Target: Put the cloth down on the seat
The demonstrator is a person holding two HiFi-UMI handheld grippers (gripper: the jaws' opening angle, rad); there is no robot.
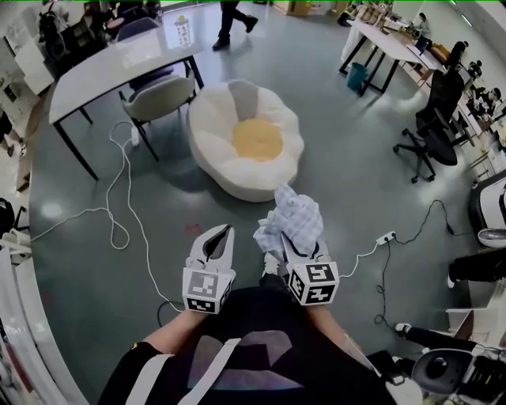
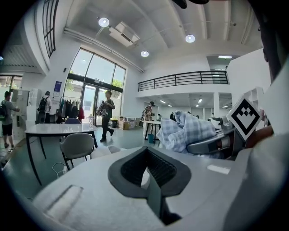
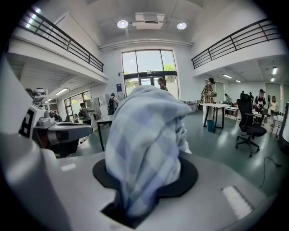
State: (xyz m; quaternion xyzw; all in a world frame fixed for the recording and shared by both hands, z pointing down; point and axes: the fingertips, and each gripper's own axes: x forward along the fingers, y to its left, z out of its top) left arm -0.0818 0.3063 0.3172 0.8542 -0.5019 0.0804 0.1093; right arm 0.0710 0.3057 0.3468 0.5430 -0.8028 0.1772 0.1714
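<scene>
Head view: cloth (image 1: 292, 215) in claw (image 1: 292, 250) (right).

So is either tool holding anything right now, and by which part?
The right tool grips the checked cloth by a bunched fold, the rest standing up past the jaws. The left tool is shut and empty.

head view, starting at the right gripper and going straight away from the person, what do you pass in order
right gripper → checked cloth bunched in its jaws → flower-shaped seat on the floor → walking person at the far edge
</scene>
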